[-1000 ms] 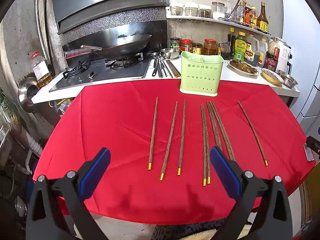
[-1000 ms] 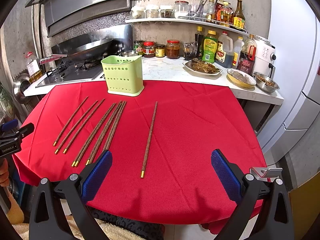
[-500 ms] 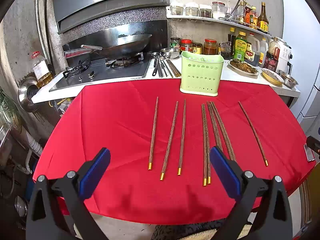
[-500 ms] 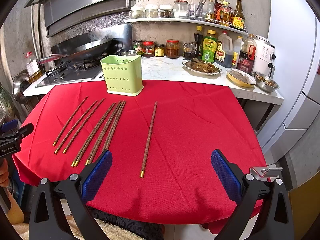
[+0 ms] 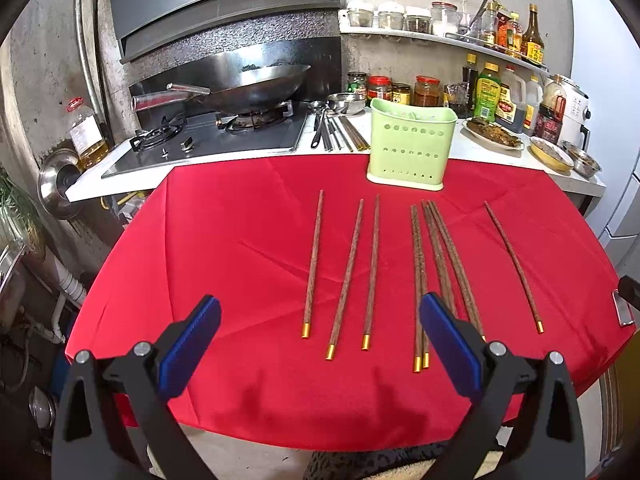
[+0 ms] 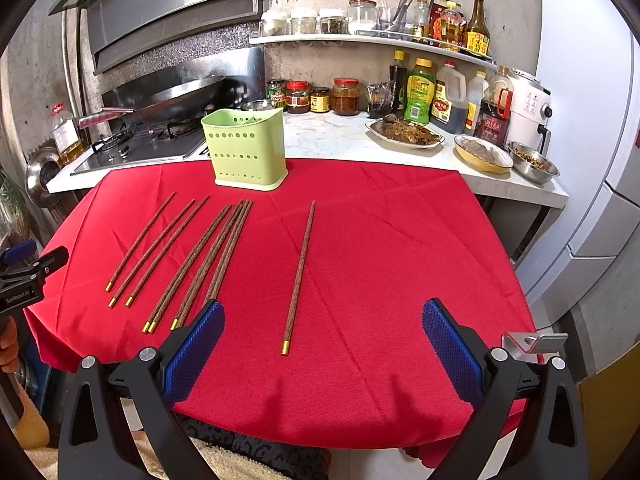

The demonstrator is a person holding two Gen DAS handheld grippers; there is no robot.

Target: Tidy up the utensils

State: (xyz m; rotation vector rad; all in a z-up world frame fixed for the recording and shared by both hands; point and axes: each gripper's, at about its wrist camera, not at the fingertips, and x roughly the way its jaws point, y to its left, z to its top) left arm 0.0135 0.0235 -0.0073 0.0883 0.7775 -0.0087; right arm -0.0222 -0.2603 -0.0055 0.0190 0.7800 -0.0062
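Both sets of fingers are spread wide, nothing between the blue pads. Left gripper (image 5: 318,344) hovers over the near edge of the red tablecloth (image 5: 224,240); its right pad sits in front of the near ends of the middle bundle. Right gripper (image 6: 323,344) hovers at the near edge too, further right, jaws apart and holding nothing.

Chopsticks: eight wooden ones with gold tips, all flat on the cloth, gold ends toward the cameras, narrow ends toward the holder.
- Left group of three (image 5: 346,276): separate, roughly parallel, not touching.
- Middle bundle of four (image 5: 438,264): packed tight, some touching or crossing; exact overlaps hard to tell.
- Single chopstick (image 5: 512,264): alone to the right, well apart from the bundle. In the right wrist view it lies between that gripper's pads but further out on the cloth, not touched (image 6: 300,272).

Green holder (image 5: 408,148): upright, perforated plastic, at the far edge of the cloth just beyond the chopstick tips. Can't see inside well enough to say what's in it.

Behind: stove (image 5: 224,136) with a wok (image 5: 256,84) on the burner, loose metal utensils (image 5: 332,132) on the counter beside the holder, jars and bottles (image 6: 420,92) along the wall, dishes of food (image 6: 404,132) to the right.
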